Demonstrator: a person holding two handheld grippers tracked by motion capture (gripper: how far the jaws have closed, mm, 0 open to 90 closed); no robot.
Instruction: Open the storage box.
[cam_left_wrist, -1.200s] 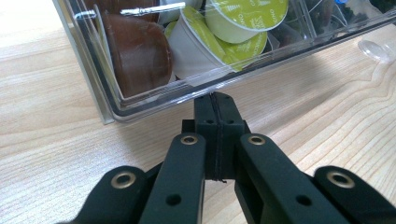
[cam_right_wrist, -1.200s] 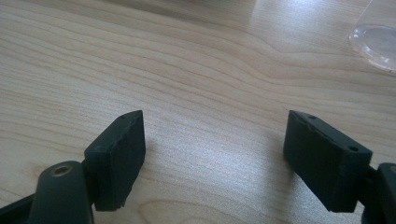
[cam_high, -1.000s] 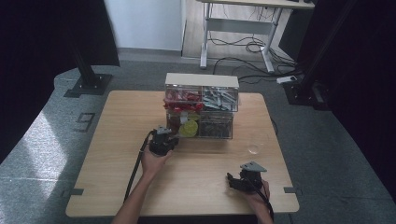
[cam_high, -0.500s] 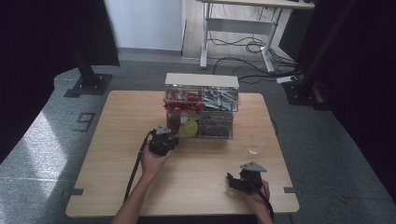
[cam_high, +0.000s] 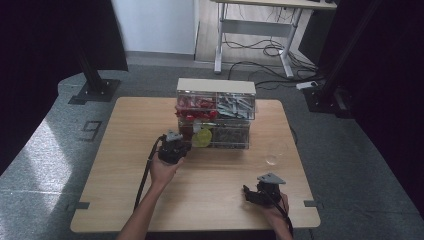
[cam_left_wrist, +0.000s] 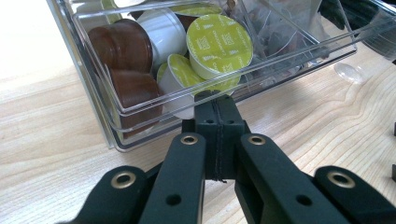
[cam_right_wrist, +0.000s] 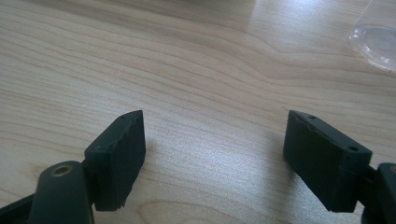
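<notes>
The left gripper (cam_left_wrist: 217, 105) has its jaws clenched on the front lip of the clear drawer (cam_left_wrist: 140, 135) of coffee pods (cam_left_wrist: 218, 44), seemingly to slide it, while the right gripper (cam_right_wrist: 212, 154) rests released on the surface (cam_right_wrist: 196, 60).

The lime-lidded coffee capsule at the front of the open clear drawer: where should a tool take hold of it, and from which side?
Grip the coffee capsule across its round lid rim, coming down from above. The clear drawer is open only at the top, its front wall blocks a level approach, and brown capsules crowd one side. The left tool sits shut at the drawer's front, so it would probably have to open first.
</notes>
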